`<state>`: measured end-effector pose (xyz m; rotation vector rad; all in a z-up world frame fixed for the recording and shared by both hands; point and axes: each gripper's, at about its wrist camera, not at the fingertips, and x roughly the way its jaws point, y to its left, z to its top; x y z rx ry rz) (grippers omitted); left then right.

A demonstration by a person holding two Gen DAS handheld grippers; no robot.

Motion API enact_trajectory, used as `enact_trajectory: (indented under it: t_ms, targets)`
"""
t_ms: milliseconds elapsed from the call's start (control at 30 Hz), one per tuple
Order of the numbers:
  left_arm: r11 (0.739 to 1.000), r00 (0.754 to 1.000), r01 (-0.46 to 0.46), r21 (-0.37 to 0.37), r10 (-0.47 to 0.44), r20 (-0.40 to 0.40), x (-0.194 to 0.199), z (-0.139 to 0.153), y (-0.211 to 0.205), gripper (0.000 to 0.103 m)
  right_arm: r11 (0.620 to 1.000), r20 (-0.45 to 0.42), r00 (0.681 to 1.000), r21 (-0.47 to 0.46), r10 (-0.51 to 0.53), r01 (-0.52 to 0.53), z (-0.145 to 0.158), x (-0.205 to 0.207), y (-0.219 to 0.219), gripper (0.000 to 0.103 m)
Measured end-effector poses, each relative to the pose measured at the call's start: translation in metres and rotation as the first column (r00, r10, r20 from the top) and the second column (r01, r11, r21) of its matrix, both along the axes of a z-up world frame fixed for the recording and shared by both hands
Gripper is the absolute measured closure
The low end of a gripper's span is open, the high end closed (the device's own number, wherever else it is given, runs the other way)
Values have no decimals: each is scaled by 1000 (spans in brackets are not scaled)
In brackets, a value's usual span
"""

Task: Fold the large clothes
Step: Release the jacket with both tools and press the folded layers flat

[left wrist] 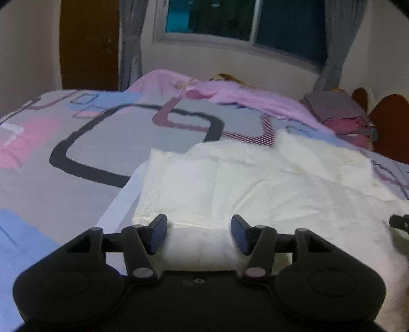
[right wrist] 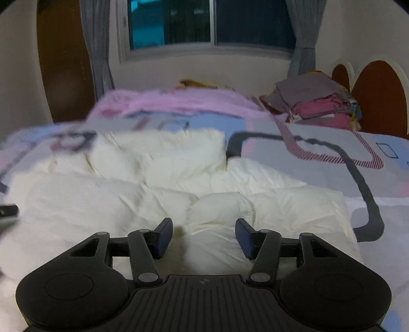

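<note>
A large cream-white garment (left wrist: pixel 255 184) lies crumpled and partly folded on a bed; it also fills the middle of the right wrist view (right wrist: pixel 158 184). My left gripper (left wrist: pixel 199 233) is open and empty, just above the garment's near left edge. My right gripper (right wrist: pixel 203 237) is open and empty, over a puffed fold at the garment's near right part. A tip of the right gripper (left wrist: pixel 398 222) shows at the right edge of the left view, and a tip of the left gripper (right wrist: pixel 7 212) at the left edge of the right view.
The bed has a patterned grey, blue and pink sheet (left wrist: pixel 76 143) (right wrist: pixel 332 143). A pink blanket (left wrist: pixel 230 94) (right wrist: pixel 166 102) lies at the far side. A stack of folded clothes (right wrist: pixel 317 102) (left wrist: pixel 340 115) sits by the brown headboard (right wrist: pixel 378 97). A window (right wrist: pixel 212 23) and curtains are behind.
</note>
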<state>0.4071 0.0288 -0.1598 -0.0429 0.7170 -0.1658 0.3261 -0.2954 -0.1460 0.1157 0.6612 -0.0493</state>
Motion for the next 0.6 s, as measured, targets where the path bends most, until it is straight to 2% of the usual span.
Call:
enact_trajectory:
  t_ms: [67, 133, 233, 400, 600]
  targets:
    - [1000, 1000, 18, -4, -18, 23, -13, 8, -2, 40, 1000, 19, 1000, -7, 21, -21, 9, -11, 8, 49]
    - [999, 998, 49, 1, -49, 37, -25, 13, -9, 39, 999, 16, 999, -20, 51, -51, 11, -18, 17, 49]
    - [997, 997, 78, 1, -78, 9, -36, 8, -19, 38, 995, -17, 997, -65, 77, -78, 3, -22, 28, 49]
    - [997, 997, 64, 35, -62, -54, -33, -14, -22, 37, 996, -86, 995, -67, 55, -61, -22, -20, 23, 49]
    - [998, 997, 38, 58, -34, -65, -34, -9, -24, 39, 997, -96, 994, -50, 57, -62, -15, -23, 22, 49]
